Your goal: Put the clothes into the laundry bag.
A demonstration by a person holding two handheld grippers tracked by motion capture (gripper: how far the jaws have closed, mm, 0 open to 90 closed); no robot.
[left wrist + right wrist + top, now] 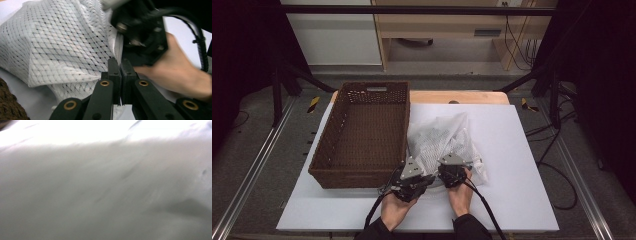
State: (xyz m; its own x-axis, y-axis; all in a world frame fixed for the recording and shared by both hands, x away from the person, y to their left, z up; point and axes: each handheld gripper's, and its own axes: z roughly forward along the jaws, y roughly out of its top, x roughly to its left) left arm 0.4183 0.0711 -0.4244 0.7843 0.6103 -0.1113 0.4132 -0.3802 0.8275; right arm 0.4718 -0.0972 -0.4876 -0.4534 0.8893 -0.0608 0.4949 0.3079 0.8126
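Lying mesh bag (443, 140), lengthwise toward basket-side.

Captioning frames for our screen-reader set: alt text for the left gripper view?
The left gripper's two black jaws, shut together, pinch an edge of a white open-knit mesh cloth on a white table sheet. At right, a hand holds the other black gripper.

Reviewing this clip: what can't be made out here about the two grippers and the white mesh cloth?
- Right gripper: jaw tips hidden in the high view by its own body; its own view is blurred white.
- Left gripper: jaws together at the mesh cloth; fabric between them unclear.
- Basket: near inner wall hidden, high view.
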